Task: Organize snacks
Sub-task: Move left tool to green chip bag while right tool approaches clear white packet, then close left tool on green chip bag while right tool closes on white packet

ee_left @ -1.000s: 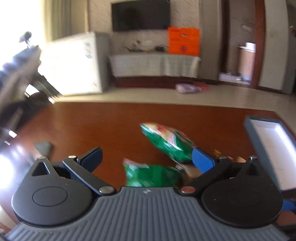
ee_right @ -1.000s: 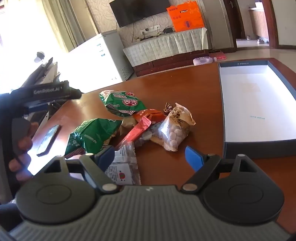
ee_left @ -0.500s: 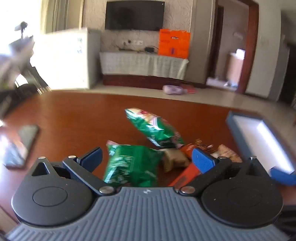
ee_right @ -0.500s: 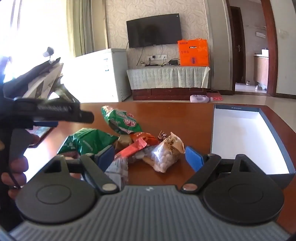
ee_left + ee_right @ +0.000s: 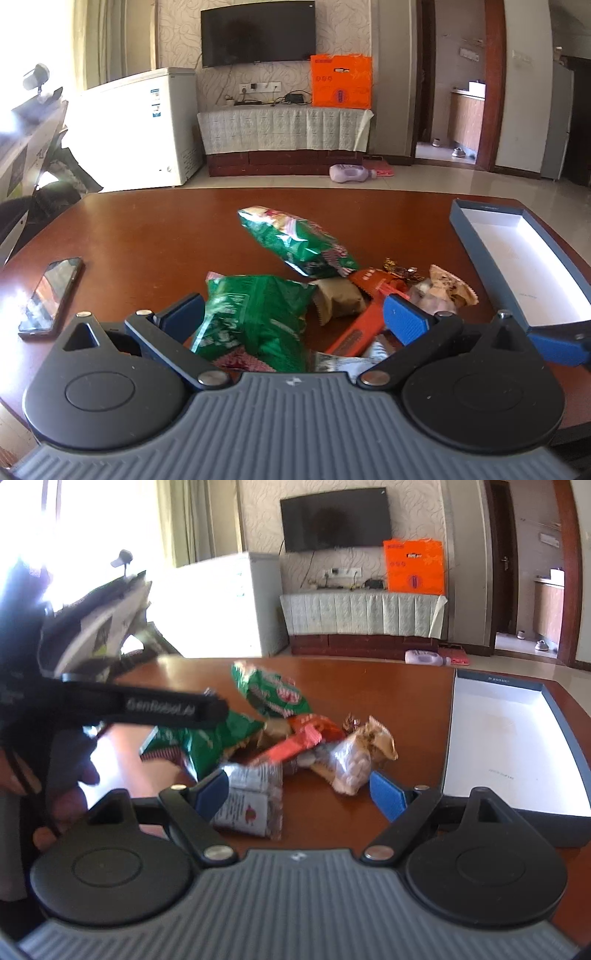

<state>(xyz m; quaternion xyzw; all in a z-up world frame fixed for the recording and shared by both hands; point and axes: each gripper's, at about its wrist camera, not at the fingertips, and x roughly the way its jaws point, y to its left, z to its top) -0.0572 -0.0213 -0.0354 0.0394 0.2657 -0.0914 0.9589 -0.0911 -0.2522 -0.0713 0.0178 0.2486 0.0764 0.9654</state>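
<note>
On the brown table (image 5: 147,236) the snacks lie in one loose heap near the middle, a little toward the near edge. Two green bags are there: one green bag (image 5: 295,243) lies farther from the grippers, the other bag (image 5: 255,314) lies closer, and beside it are a brown packet (image 5: 338,301), a red bar (image 5: 291,744), a clear pouch (image 5: 351,764) with pale round pieces, and a silver packet (image 5: 251,801) nearest the edge. The left gripper (image 5: 293,314) hovers over the near green bag with its jaws released, holding nothing. The right gripper (image 5: 301,794) is also above the table with the jaws spread wide and empty; the silver packet lies just before them. A hand (image 5: 62,794) holds the left gripper's handle. At the right edge of the table stands an open blue box (image 5: 476,236) with a white inside, apart from the heap. A phone (image 5: 51,295) lies near the left edge.
</note>
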